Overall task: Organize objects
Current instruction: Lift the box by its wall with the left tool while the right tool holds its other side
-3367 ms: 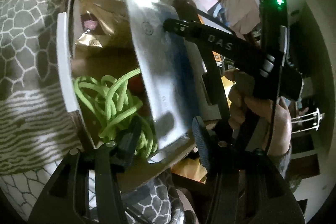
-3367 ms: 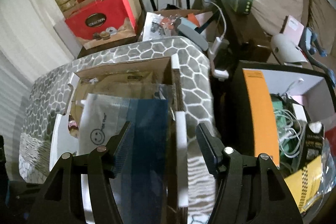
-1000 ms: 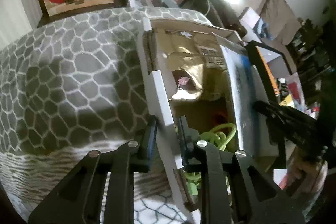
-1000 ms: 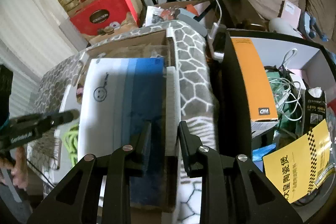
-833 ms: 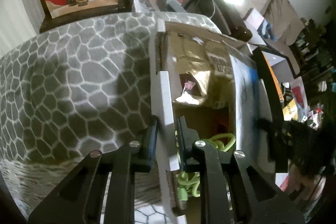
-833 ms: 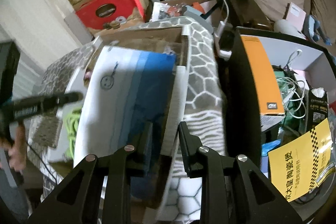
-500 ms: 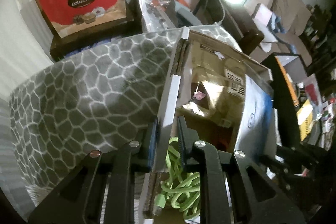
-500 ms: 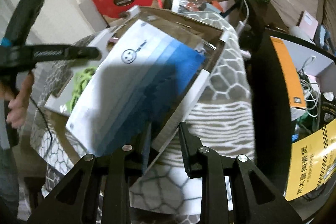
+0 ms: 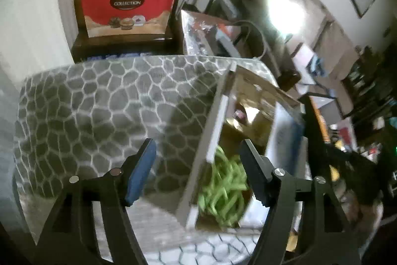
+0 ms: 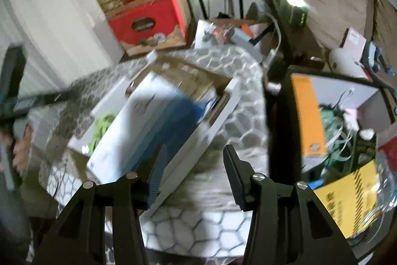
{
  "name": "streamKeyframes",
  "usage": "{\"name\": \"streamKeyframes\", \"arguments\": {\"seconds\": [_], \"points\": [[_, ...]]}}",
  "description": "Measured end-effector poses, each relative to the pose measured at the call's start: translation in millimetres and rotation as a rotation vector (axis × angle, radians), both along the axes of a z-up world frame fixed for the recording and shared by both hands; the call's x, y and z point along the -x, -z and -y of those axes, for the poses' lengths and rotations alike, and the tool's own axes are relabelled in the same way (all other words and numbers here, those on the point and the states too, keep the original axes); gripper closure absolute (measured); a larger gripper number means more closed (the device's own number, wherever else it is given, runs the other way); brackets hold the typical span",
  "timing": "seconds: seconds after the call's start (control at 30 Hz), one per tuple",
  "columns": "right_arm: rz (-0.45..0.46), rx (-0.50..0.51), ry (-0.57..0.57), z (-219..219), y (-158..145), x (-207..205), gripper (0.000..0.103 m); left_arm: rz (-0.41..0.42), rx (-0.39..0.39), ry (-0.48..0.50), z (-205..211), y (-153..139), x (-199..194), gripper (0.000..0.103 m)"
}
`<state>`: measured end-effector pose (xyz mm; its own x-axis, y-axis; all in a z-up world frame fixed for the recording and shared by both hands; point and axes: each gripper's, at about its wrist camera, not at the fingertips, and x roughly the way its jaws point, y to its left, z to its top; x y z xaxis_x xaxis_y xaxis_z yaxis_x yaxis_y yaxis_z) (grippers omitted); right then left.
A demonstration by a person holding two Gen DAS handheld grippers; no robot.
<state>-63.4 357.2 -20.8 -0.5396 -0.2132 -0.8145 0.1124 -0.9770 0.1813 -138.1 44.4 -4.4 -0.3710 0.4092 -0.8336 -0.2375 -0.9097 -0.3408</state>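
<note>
Cardboard box (image 10: 223,101) on patterned cushion (image 9: 99,103), both grippers' jaws opening, gripping nothing.

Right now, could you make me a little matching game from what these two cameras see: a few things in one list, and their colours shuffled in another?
Things:
1. rope inside the cardboard box
2. COLLECTION gift box
3. cover under the cardboard box
4. book standing in the black crate

Colours:
A. orange
B. grey with a pale stone pattern
C. bright green
D. red

Pairs: 1-C, 2-D, 3-B, 4-A
</note>
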Motion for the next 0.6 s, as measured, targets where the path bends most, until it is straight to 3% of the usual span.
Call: {"name": "streamKeyframes", "arguments": {"seconds": [0.27, 0.47, 0.6], "points": [[-0.033, -0.056, -0.022, -5, -10, 46, 0.048, 0.111, -0.142, -0.046, 20, 25, -54, 0.029], [0.003, -0.066, -0.064, 1, -2, 93, 0.048, 0.171, -0.261, -0.078, 11, 46, -86, 0.029], [0.041, -0.060, -0.106, 11, 6, 121, 0.052, 0.168, -0.303, -0.107, 1, 55, -96, 0.029]]}}
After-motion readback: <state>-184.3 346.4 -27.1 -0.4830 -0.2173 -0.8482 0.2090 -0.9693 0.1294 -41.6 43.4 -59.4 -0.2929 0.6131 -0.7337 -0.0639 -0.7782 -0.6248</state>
